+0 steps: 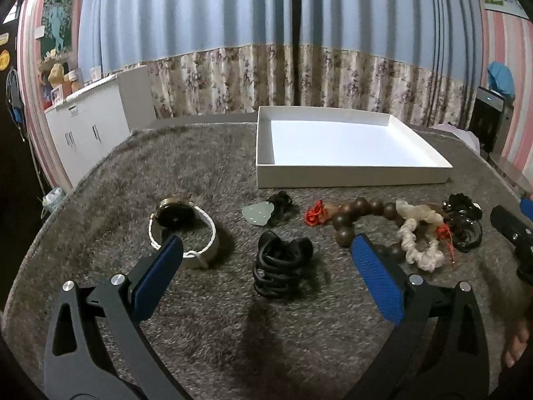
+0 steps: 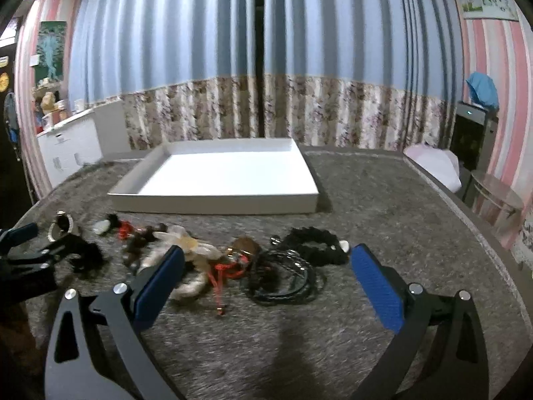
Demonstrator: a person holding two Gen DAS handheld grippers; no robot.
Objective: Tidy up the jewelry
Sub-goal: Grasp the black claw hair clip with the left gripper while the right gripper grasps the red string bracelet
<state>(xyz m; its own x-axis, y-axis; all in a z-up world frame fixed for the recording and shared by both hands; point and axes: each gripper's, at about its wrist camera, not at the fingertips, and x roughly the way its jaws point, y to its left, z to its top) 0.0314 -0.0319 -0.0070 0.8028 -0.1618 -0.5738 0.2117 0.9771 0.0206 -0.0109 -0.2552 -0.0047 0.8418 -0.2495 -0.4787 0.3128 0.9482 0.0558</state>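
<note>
Right gripper (image 2: 266, 260) wide open above black cords (image 2: 286, 280), white tray (image 2: 213, 201) beyond

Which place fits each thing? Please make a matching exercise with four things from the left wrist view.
Things:
1. watch
2. white box
3. coiled black cord
4. wooden bead bracelet

Places:
A. behind all the jewelry
B. between the open jaws of the left gripper
C. farthest left
D. right of the red knot

Pairs: 1-C, 2-A, 3-B, 4-D
</note>
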